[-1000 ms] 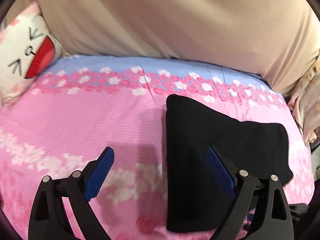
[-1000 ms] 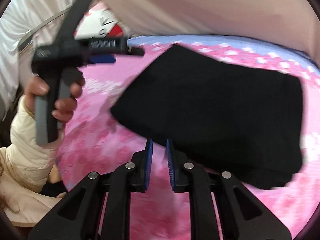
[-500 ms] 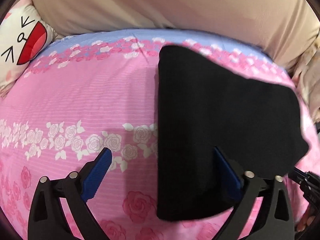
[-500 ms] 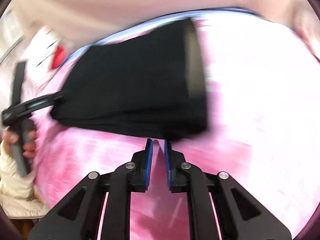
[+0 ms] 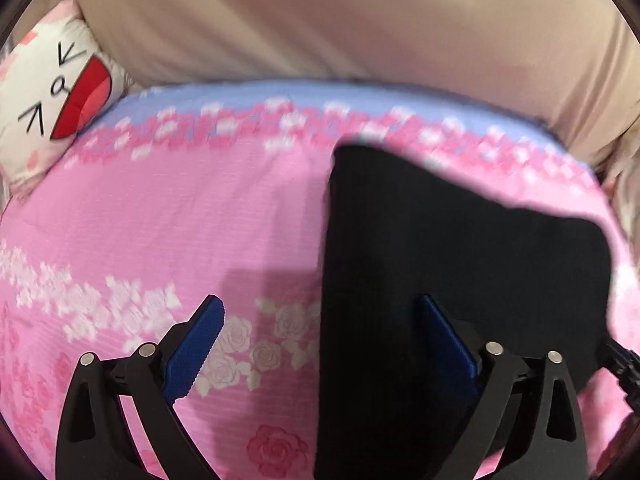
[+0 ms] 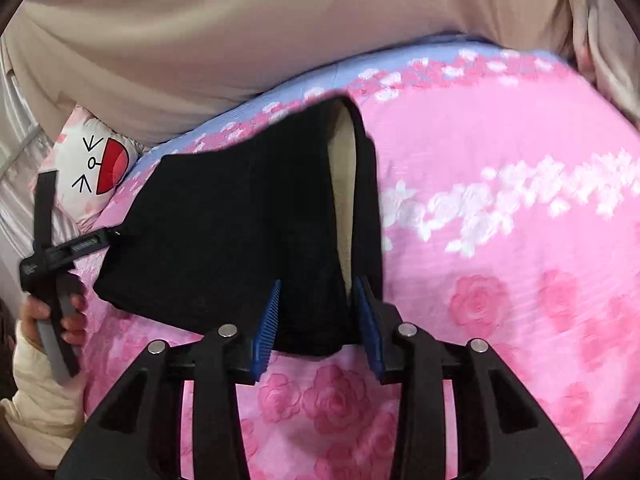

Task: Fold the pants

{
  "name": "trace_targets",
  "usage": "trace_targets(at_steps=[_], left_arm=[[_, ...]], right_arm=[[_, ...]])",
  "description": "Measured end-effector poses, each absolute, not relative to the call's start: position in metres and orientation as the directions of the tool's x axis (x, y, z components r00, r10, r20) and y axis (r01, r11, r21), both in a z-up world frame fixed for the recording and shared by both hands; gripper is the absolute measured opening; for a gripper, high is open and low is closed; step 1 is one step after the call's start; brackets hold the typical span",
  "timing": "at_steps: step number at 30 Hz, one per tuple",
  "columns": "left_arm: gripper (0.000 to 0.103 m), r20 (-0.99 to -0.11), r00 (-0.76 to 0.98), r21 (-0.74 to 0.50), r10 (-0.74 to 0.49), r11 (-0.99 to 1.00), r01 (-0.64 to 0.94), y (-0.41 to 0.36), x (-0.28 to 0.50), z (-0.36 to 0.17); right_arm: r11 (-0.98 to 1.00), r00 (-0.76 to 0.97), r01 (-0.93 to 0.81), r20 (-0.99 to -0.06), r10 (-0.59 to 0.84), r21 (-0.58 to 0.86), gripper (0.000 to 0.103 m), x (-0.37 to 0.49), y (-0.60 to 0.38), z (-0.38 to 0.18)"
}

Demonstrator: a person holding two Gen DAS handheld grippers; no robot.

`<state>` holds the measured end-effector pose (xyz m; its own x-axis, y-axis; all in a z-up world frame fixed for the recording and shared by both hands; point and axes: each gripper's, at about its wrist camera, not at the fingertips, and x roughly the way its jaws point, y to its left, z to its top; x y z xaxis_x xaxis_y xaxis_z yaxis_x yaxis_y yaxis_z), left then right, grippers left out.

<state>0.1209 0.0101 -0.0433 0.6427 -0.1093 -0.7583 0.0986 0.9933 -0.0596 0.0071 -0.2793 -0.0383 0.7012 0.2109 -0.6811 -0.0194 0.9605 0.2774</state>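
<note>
Folded black fabric pants (image 6: 248, 232) lying flat on pink rose-print bedsheet (image 5: 160, 232), right of centre in left view. Left gripper (image 5: 320, 344) spread wide above pants' left edge. Right gripper (image 6: 316, 320) parted, straddling near waistband end. White cartoon-face pillow (image 5: 52, 108) far left.

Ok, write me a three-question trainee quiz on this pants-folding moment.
1. True or false: the right tongs are shut.
2. The black pants lie on a sheet that is mostly: A) pink floral, B) plain grey, C) green striped.
3. Fill in: beside the beige headboard cover sits a cartoon-face ____.

Key: 1 false, they stand open around the pants' near end; 2 A; 3 pillow. The left tongs are open too.
</note>
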Motion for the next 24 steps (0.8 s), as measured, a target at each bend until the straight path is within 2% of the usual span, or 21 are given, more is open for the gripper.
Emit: trace_targets(at_steps=[3,6,8,9,11,12,13,15,17,18,20,22,23,24], left_arm=[[0.096,-0.651,0.756,0.0,-0.069,0.996,0.091,-0.002,0.126,0.005],[0.096,-0.674,0.737,0.042,-0.045,0.994,0.099,-0.023,0.17,0.01],[0.095,-0.73,0.682,0.047,-0.03,0.994,0.095,-0.037,0.208,-0.007],[0.095,-0.747,0.665,0.054,-0.011,0.996,0.077,-0.04,0.219,-0.015],[0.095,-0.775,0.629,0.104,0.061,0.994,0.031,-0.041,0.246,-0.035],[0.094,-0.784,0.611,0.141,0.113,0.99,-0.001,-0.038,0.256,-0.047],[0.094,-0.79,0.594,0.171,0.153,0.985,-0.026,-0.032,0.265,-0.059],[0.097,-0.824,0.544,0.161,0.157,0.986,-0.041,-0.016,0.281,-0.08],[0.098,-0.864,0.494,0.078,0.096,0.995,-0.057,0.005,0.293,-0.093],[0.098,-0.867,0.494,0.046,0.065,0.998,-0.051,0.011,0.294,-0.096],[0.098,-0.853,0.514,0.082,0.088,0.996,-0.034,0.008,0.292,-0.093],[0.096,-0.822,0.558,0.122,0.112,0.992,-0.021,0.001,0.279,-0.079],[0.093,-0.801,0.589,0.12,0.104,0.993,-0.012,-0.001,0.269,-0.068],[0.093,-0.781,0.618,0.112,0.091,0.994,-0.005,-0.002,0.257,-0.057]], right_arm=[[0.954,0.76,-0.115,-0.595,0.263,0.275,0.036,0.02,-0.262,0.011],[0.932,0.732,-0.186,-0.589,0.342,0.311,0.036,0.063,-0.242,0.02],[0.924,0.677,-0.178,-0.64,0.364,0.337,0.028,0.108,-0.233,0.003],[0.92,0.65,-0.169,-0.662,0.373,0.352,0.027,0.124,-0.231,-0.006],[0.935,0.617,-0.116,-0.714,0.332,0.335,0.021,0.148,-0.232,-0.029],[0.95,0.601,-0.079,-0.746,0.287,0.302,0.016,0.159,-0.237,-0.046],[0.953,0.593,-0.048,-0.759,0.269,0.3,0.0,0.163,-0.244,-0.058],[0.896,0.595,-0.037,-0.711,0.376,0.443,0.0,0.166,-0.268,-0.076],[0.863,0.597,-0.026,-0.685,0.418,0.504,0.0,0.165,-0.277,-0.078],[0.879,0.602,-0.034,-0.692,0.397,0.475,0.0,0.164,-0.271,-0.077],[0.897,0.606,-0.04,-0.703,0.372,0.44,0.0,0.16,-0.263,-0.068],[0.884,0.649,-0.045,-0.659,0.38,0.466,0.0,0.143,-0.265,-0.047],[0.893,0.67,-0.064,-0.644,0.37,0.446,0.005,0.131,-0.263,-0.036],[0.907,0.69,-0.089,-0.631,0.355,0.412,0.005,0.113,-0.259,-0.024]])
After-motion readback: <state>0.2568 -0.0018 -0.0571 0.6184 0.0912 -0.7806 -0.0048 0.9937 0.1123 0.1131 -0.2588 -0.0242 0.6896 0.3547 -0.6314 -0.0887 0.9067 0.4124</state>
